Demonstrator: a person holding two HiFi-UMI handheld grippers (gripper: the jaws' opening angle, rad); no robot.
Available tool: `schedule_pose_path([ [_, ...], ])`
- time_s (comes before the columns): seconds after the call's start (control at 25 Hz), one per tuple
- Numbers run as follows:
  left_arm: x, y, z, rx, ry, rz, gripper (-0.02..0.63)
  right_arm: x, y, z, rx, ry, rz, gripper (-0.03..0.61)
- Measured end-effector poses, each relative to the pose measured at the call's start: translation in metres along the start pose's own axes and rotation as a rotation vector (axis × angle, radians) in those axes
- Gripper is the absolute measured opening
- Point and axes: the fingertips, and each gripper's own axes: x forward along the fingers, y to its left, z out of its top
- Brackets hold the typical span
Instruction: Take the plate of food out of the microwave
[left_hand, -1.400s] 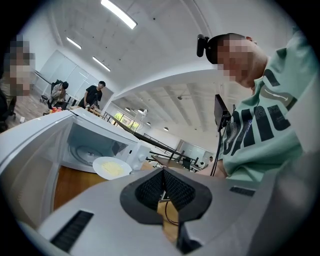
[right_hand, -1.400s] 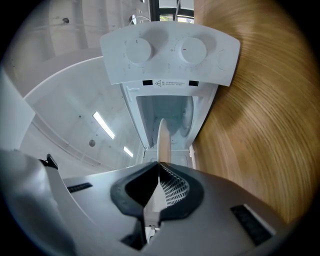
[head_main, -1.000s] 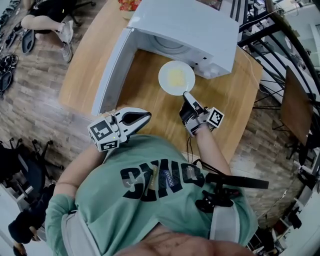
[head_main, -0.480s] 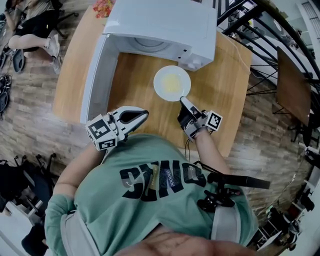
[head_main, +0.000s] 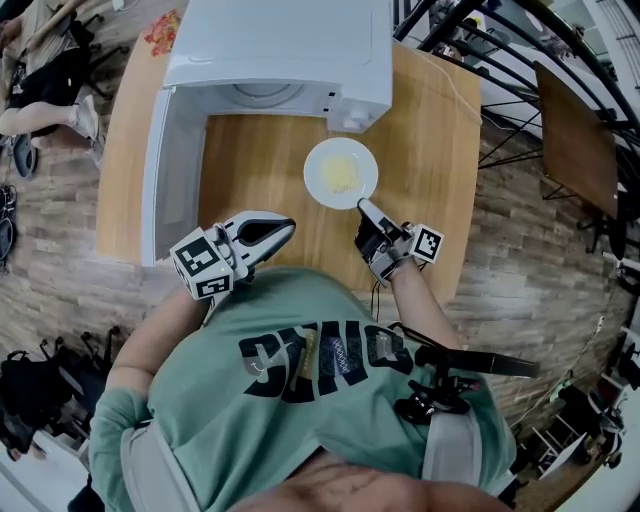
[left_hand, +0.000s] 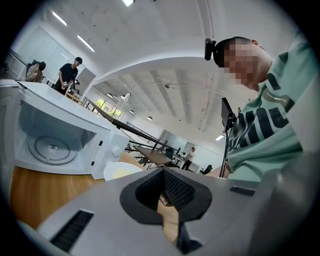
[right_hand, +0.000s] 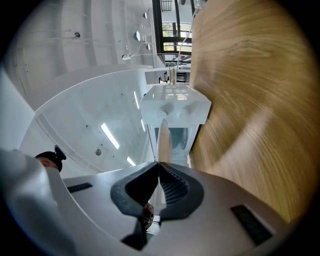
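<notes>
At the far left of the head view we see a wooden floor (head_main: 50, 250), with a seated person (head_main: 45, 70) in its upper corner. Next to it comes the wooden table (head_main: 130, 170), and at the table's far end stands the white microwave (head_main: 280, 45). Its door (head_main: 165, 185) is open and swung out along the left side of the table. In the left gripper view we look into the open chamber and see the round glass turntable (left_hand: 52, 147).

The left gripper (head_main: 290, 228) is close in front of the person's green shirt (head_main: 300, 380), near the free end of the door. It points to the right, over the near edge of the table. Its jaws are together, pad against pad, and they grip nothing. Its marker cube (head_main: 205, 268) is on the side of the person's arm.

More to the right we find the white plate (head_main: 341, 172) with the yellow food (head_main: 342, 178) in its middle. It is outside the microwave, over the bare wood, near the microwave's right front corner but apart from it. We cannot tell whether the plate rests on the table or is held just above it.

The right gripper (head_main: 362, 206) reaches to the plate from the person's side. Its jaws are clamped on the plate's near rim. In the right gripper view we see the plate edge-on, going in between the two pads, with the microwave behind it.

At the far right, beyond the table, we see a black metal railing (head_main: 470, 40) and a dark table (head_main: 570, 130).
</notes>
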Motion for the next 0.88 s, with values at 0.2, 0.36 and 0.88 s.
schedule_pose_path([
  [0.2, 0.02, -0.001, -0.002, -0.004, 0.025, -0.031, 0.003, -0.022, -0.008, 0.008, 0.008, -0.027, -0.016, 0.017],
  [0.36, 0.033, -0.003, -0.005, -0.006, 0.042, -0.054, 0.003, -0.038, -0.016, 0.013, 0.016, -0.044, -0.031, 0.017],
  [0.88, 0.056, -0.007, -0.01, -0.014, 0.067, -0.079, 0.003, -0.073, -0.046, 0.019, 0.034, -0.062, -0.098, 0.017],
])
